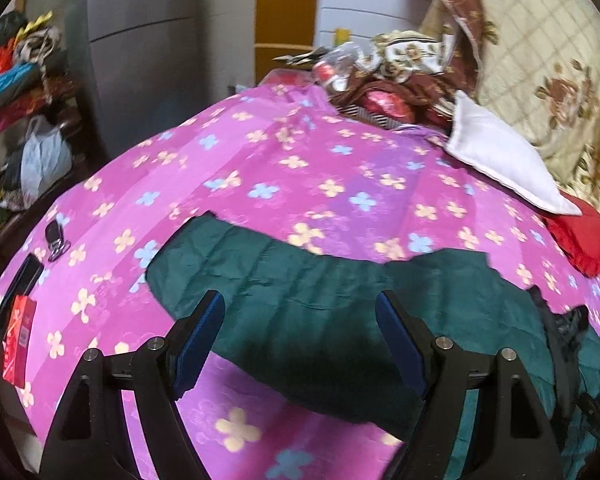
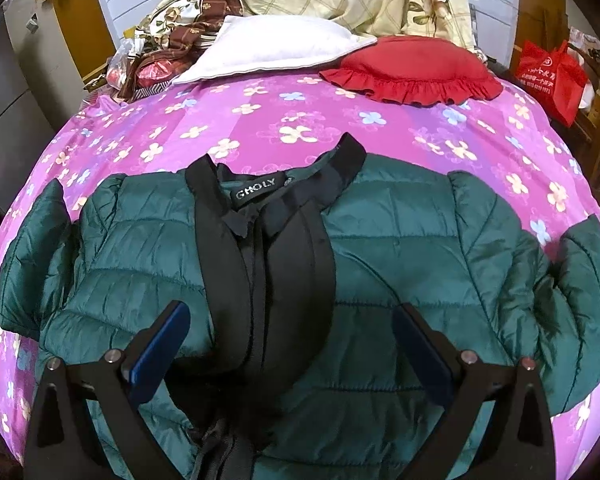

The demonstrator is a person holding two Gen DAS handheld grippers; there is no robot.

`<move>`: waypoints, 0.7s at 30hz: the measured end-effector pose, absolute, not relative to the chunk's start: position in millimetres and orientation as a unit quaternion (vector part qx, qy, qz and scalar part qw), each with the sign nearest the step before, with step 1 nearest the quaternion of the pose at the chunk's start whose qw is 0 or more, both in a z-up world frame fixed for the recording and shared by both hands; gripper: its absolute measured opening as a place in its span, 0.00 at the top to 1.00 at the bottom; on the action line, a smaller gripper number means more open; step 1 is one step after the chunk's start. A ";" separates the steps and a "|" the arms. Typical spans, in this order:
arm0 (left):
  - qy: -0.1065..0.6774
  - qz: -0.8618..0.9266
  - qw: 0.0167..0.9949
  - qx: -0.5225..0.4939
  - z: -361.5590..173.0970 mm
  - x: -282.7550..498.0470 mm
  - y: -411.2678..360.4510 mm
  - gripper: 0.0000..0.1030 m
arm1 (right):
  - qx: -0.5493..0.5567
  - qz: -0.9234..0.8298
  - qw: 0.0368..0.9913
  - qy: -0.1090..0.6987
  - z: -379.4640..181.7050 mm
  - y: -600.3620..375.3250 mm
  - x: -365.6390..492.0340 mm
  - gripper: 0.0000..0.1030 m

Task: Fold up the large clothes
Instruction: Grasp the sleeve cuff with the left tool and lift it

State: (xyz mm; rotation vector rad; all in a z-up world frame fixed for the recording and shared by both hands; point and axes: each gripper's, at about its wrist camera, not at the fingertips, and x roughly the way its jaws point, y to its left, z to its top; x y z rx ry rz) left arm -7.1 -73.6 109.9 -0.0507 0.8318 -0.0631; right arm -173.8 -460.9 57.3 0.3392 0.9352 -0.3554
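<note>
The green jacket (image 2: 380, 248) lies front-up and spread across the pink bedsheet (image 1: 300, 168), collar toward the pillows. The left gripper (image 1: 300, 332) hovers over the sleeve (image 1: 260, 272), fingers released and holding nothing; it should pinch near the cuff and carry it inward flat. The right gripper (image 2: 292, 344), fingers likewise released, hangs above the black zipper band (image 2: 268, 264) and could steady the chest.

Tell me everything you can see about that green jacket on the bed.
The green jacket is a dark teal quilted puffer with shiny, slightly creased fabric. It has a black collar, black trim down the open front and a neck label reading GHOLY. It lies spread out flat, front up, on the pink flowered bedspread, sleeves out to both sides. Nothing grips it: both grippers hover open above it.
</note>
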 end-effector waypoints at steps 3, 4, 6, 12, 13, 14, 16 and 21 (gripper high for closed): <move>0.410 -0.011 0.911 -0.035 98.6 4.9 -56.2 0.46 | 0.161 -0.169 0.864 0.446 56.7 -460.6 -173.3 0.00; 0.410 -0.007 0.911 -0.039 95.5 7.6 -50.9 0.46 | 0.162 -0.168 0.864 0.447 56.6 -460.7 -173.2 0.00; 0.413 0.003 0.910 -0.047 88.6 14.5 -38.8 0.46 | 0.160 -0.167 0.864 0.447 56.1 -459.9 -172.4 0.00; 0.424 0.038 0.900 -0.092 63.6 36.4 5.3 0.46 | 0.159 -0.163 0.864 0.449 54.9 -457.5 -172.5 0.00; 0.426 0.044 0.898 -0.102 60.2 38.5 11.1 0.46 | 0.159 -0.162 0.864 0.449 55.2 -457.1 -172.5 0.00; 0.427 0.050 0.896 -0.114 56.4 40.9 18.4 0.46 | 0.159 -0.161 0.864 0.449 55.5 -456.6 -172.5 0.00; 0.429 0.066 0.890 -0.138 48.1 45.9 33.4 0.46 | 0.158 -0.160 0.865 0.448 56.7 -455.4 -172.4 0.01; 0.434 0.085 0.884 -0.148 32.4 58.0 46.7 0.46 | 0.152 -0.154 0.866 0.450 57.9 -453.2 -173.4 0.00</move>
